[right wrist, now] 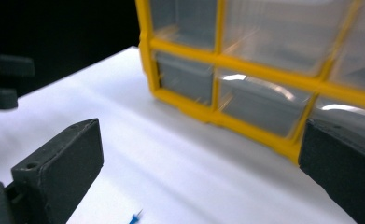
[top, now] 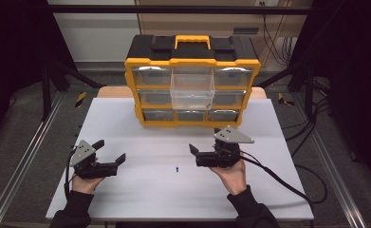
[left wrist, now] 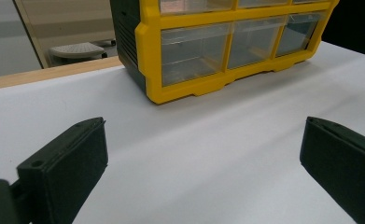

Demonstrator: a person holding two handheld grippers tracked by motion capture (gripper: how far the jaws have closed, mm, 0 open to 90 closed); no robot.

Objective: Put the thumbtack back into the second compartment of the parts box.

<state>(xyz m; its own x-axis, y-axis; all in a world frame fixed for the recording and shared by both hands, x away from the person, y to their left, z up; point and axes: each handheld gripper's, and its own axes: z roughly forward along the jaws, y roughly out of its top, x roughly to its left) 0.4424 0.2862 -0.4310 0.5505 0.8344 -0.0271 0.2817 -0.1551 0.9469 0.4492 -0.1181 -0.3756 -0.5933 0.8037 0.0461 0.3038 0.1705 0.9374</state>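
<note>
From the high view, a tiny blue pin (top: 177, 168) lies flat on the white counter (top: 140, 190), in the bare stretch between the two grippers and nearer the right one; it is too small to make out more than a blue body with a paler tip. The left gripper (top: 111, 151) is held low at the left with its jaws spread, holding nothing; the right gripper (top: 203, 142) sits at the right, jaws also spread and empty, pointing leftward. Behind them stands a yellow-and-black drawer organiser (top: 192, 80) with clear drawers and a yellow handle — its middle drawer (top: 192, 90) is pulled out toward the person.

The left gripper view looks along its own black jaws, wide apart at either lower corner, over plain white counter (left wrist: 180, 154); beyond is the organiser's (left wrist: 185, 88) lower left corner with its bottom row of clear drawers — detail the high view leaves vague.

The right gripper view, somewhat blurred, shows its jaws likewise parted; the blue pin (right wrist: 134, 218) shows at the bottom edge, between them and touching neither; the organiser's (right wrist: 264, 74) yellow frame lies close ahead, and the left gripper (right wrist: 3, 81) shows at the far left edge.
</note>
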